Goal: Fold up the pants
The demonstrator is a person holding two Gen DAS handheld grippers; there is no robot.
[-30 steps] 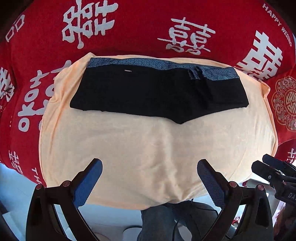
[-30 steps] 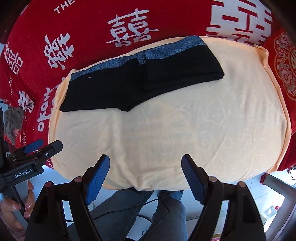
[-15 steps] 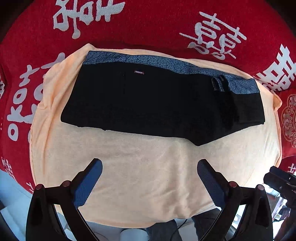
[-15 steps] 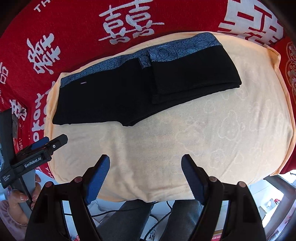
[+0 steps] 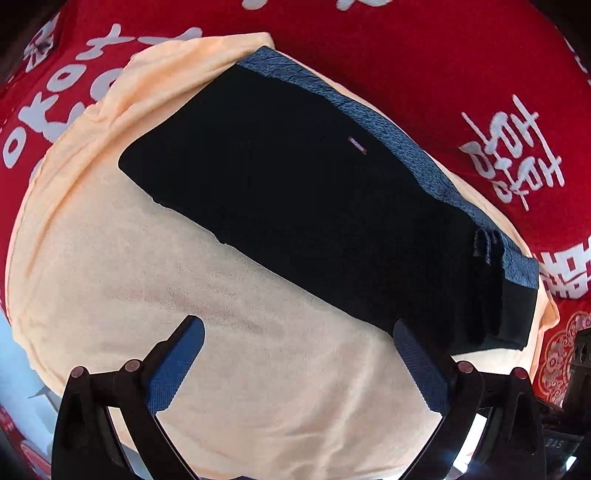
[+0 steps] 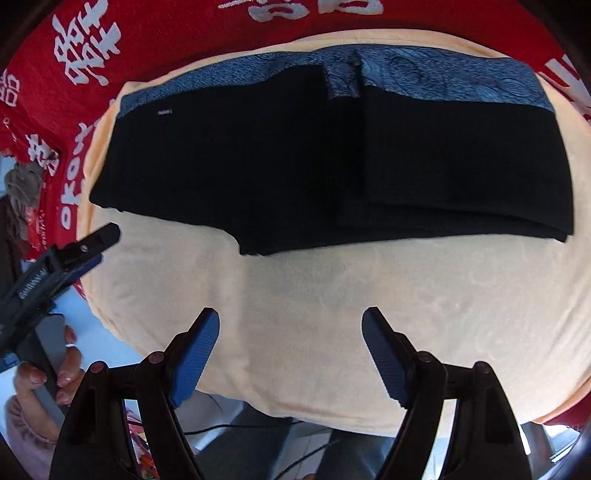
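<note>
The red cloth [image 6: 44, 122] carried large white Chinese double-happiness characters [image 5: 513, 158], repeated across it. A small tag [image 5: 357, 145] at the waistband of the black pants [image 5: 314, 206] bore lettering too small to read.

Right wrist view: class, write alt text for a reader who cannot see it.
Black pants with a blue waistband lie partly folded on a peach towel over a red cloth. The open right gripper hovers empty above the towel, and the left gripper shows at the left edge.
</note>
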